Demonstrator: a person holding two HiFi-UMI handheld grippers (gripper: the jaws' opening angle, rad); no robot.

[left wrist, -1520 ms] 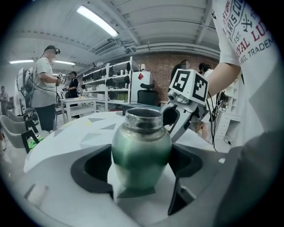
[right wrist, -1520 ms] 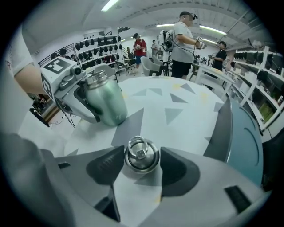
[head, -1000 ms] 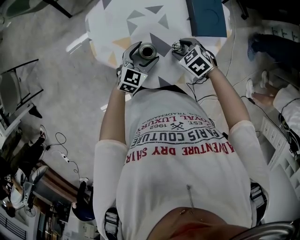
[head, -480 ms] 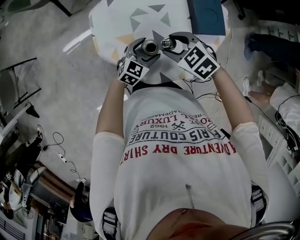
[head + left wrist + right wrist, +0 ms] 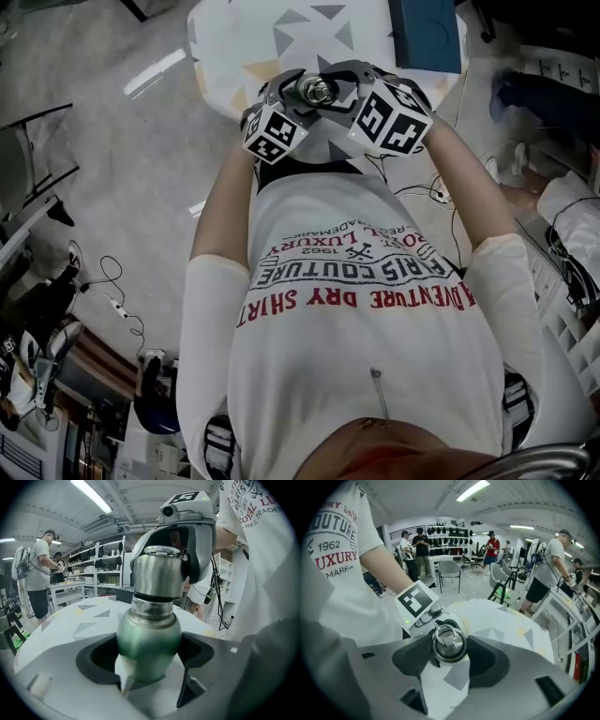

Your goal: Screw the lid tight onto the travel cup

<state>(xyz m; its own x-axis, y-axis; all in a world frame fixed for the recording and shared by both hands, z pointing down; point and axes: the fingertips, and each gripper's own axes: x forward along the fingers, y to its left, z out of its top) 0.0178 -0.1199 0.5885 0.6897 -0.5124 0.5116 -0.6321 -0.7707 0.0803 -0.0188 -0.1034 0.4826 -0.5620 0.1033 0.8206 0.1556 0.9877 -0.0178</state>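
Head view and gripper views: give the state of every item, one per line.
Green metal travel cup: gripped by its body, capped.
Round steel lid with ring: on the cup's mouth, tightness unclear.
Left gripper: fingers shut on the cup.
Right gripper: fingers shut on the lid.

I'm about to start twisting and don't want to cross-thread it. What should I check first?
1. Left tongs clamped on the travel cup: ok.
2. Right tongs clamped on the lid: ok.
3. Lid sitting over the cup's mouth: ok.
4. Lid in line with the cup, not tilted: ok in the left gripper view.
5. Threads engaged: cannot tell, hidden under the lid.
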